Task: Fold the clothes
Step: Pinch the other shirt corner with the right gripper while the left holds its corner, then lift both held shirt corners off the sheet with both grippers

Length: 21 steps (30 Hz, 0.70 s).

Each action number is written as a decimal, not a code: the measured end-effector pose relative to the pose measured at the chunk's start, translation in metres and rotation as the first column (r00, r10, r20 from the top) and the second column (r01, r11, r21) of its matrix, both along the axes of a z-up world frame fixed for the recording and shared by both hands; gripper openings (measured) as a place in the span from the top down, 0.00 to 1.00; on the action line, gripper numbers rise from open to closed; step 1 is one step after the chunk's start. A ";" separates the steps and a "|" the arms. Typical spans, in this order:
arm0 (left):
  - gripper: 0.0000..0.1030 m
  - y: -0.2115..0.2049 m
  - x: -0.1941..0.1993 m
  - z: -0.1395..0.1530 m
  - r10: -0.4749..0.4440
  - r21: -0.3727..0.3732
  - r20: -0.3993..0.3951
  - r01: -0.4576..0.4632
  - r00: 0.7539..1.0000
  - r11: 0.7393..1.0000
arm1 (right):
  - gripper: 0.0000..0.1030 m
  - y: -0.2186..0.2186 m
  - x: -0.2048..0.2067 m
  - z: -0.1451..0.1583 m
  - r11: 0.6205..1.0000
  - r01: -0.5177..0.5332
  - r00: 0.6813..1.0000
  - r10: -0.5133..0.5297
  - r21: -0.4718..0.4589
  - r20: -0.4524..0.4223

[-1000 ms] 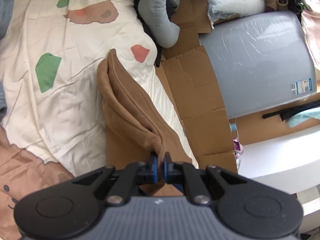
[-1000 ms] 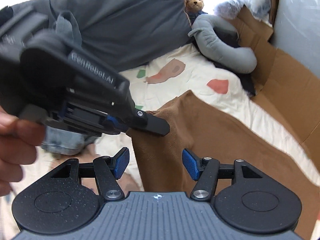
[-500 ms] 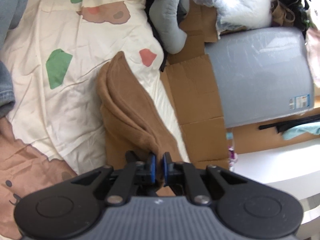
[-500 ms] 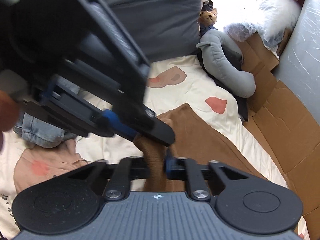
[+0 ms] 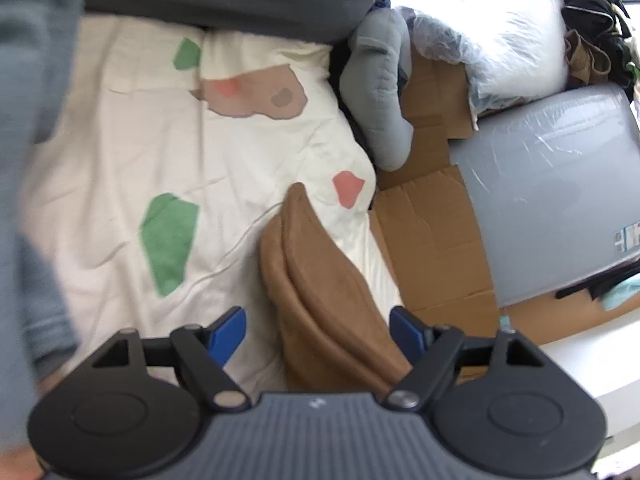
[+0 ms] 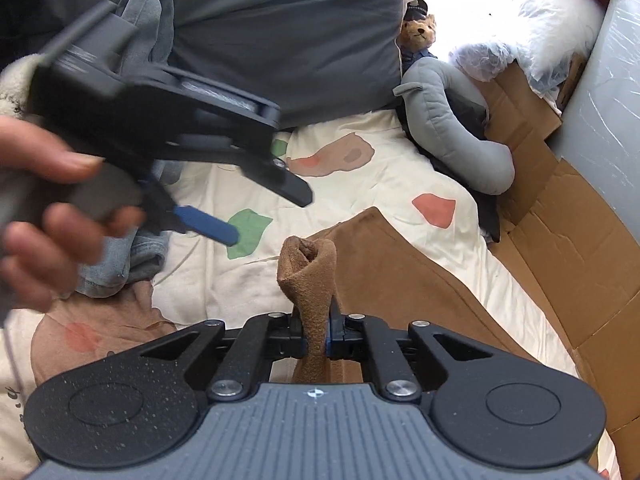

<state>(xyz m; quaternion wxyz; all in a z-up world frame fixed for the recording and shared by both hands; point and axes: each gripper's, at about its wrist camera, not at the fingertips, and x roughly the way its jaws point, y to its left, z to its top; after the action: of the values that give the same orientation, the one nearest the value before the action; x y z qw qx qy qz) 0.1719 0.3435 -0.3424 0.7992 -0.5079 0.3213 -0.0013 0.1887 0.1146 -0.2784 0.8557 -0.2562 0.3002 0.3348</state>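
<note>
We see the brown garment (image 6: pixel 316 280) pinched in our right gripper (image 6: pixel 316 340); left gripper (image 5: pixel 318 330) just opened wide, fabric lying loose between; no legible writing

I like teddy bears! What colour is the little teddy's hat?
The teddy bear wears a dark hat, navy or black. It shows best in the right wrist view.

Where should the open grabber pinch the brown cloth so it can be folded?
Probably the far pointed corner of the brown cloth, coming from above along its length. That tip lies free on the sheet. The right gripper already pinches the near bunched end; the left gripper, jaws just opened, straddles the cloth without pressing.
</note>
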 end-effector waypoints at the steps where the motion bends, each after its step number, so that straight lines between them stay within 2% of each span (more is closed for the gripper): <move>1: 0.19 0.002 0.006 -0.004 -0.006 -0.002 -0.004 0.006 1.000 1.000 | 0.94 0.001 0.000 0.000 1.000 -0.001 1.000 0.001 0.000 -0.001; 9: 0.19 0.015 0.054 -0.037 -0.046 -0.035 -0.029 0.044 0.999 0.998 | 0.94 0.003 0.000 -0.001 1.000 0.011 1.000 -0.011 -0.002 -0.008; 16: 0.23 0.023 0.093 -0.063 -0.076 -0.114 -0.064 0.068 0.995 0.991 | 0.94 0.004 0.001 -0.001 1.000 0.016 1.000 -0.016 0.004 -0.017; 18: 0.29 0.023 0.103 -0.070 -0.092 -0.134 -0.088 0.079 0.992 0.988 | 0.94 0.003 0.001 0.000 1.000 0.017 1.000 -0.017 0.008 -0.018; 21: 0.45 0.025 0.114 -0.077 -0.096 -0.160 -0.112 0.078 0.989 0.984 | 0.94 0.002 0.001 0.001 1.000 0.021 1.000 -0.021 0.014 -0.020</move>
<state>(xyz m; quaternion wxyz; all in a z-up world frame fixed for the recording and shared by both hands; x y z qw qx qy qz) 0.2863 0.3683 -0.4196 0.7357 -0.5533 0.3894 -0.0309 0.1896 0.1163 -0.2774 0.8580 -0.2437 0.3088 0.3303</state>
